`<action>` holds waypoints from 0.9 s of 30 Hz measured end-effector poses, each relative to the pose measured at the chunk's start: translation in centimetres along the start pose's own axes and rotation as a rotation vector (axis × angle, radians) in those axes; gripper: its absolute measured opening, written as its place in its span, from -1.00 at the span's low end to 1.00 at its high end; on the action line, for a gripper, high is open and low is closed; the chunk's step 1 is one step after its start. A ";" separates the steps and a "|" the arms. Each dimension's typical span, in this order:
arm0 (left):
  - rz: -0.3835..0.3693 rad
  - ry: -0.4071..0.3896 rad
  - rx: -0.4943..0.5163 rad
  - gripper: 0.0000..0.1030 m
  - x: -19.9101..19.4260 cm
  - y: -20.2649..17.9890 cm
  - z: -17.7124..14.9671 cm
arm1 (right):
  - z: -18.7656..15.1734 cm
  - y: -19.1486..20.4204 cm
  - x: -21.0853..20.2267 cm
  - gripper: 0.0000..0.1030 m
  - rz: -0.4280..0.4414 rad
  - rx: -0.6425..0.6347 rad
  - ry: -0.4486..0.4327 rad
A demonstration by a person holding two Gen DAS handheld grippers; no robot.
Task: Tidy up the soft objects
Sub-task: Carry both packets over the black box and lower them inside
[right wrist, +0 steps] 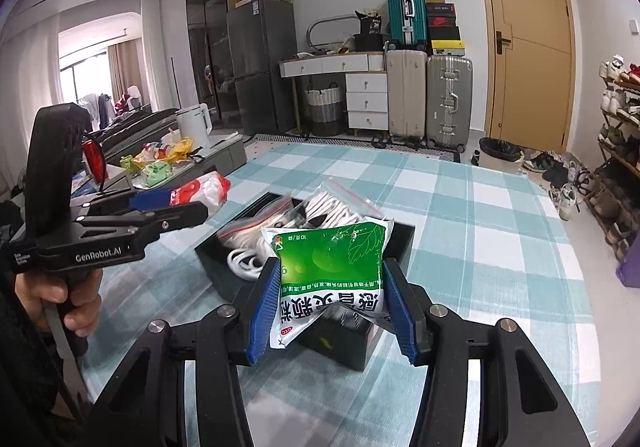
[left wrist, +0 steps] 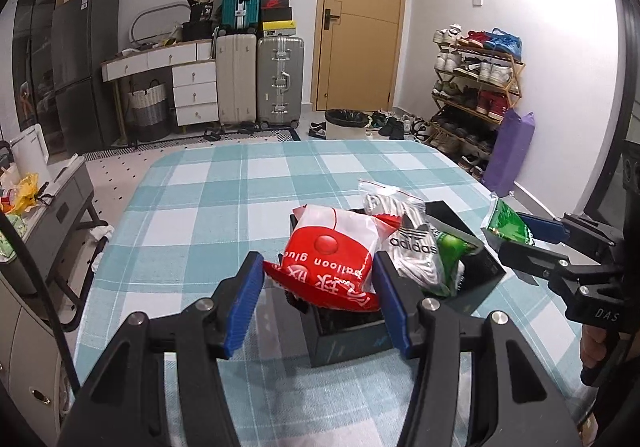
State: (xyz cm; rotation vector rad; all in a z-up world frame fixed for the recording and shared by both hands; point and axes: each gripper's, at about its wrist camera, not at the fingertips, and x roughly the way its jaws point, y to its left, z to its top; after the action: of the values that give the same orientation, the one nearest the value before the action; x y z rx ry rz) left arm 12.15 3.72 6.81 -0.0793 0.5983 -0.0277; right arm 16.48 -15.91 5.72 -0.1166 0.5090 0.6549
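Checked teal-and-white cloth [left wrist: 240, 183] covers the table, with suitcases [left wrist: 280, 81], a tan door [left wrist: 360, 19] and a shoe rack [left wrist: 476, 87] behind it.

Between the blue pads of the left gripper [left wrist: 318, 297] sits a red and white packet [left wrist: 334, 259], glossy and puffed, printed "balloon glue" with Chinese characters on its red lower edge. The jaws stand partly closed, pressing the packet from both sides, and it hangs just above the near end of a black open box [left wrist: 476, 287]. Beyond the jaws and to their right, inside the box, lies a clear zip bag [left wrist: 404, 231] with a red seal strip, white and grey fabric and an adidas logo, and beside it something green.

The right gripper [right wrist: 330, 301] pinches a green and white sachet [right wrist: 332, 271], shiny, crinkled, with a leaf drawing and bold Chinese text. Its jaws are likewise partly closed on the sachet's sides, holding it over the box [right wrist: 224, 259]; white cable coils lie ahead of the left pad.
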 end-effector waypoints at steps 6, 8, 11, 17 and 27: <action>0.008 0.015 -0.008 0.07 1.5 0.1 0.3 | 0.8 -1.3 1.7 -0.01 -0.001 0.058 0.000; 0.009 0.021 -0.006 0.07 1.9 0.0 0.4 | 1.0 -1.7 2.3 -0.01 -0.001 0.077 0.000; 0.010 0.027 -0.003 0.07 2.3 0.0 0.4 | 1.2 -2.2 3.0 -0.01 -0.008 0.099 0.001; 0.006 0.051 -0.001 0.07 3.5 -0.1 0.4 | 1.4 -3.2 4.8 -0.01 0.034 0.134 0.020; 0.001 0.053 0.031 0.06 4.2 -0.8 0.3 | 1.2 -3.1 6.6 -0.02 0.127 0.165 0.064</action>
State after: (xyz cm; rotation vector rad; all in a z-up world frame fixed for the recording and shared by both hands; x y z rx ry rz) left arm 15.76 2.73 4.74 -0.0485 0.6506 -0.0379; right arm 23.33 -14.42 3.43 0.0505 0.6340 0.7323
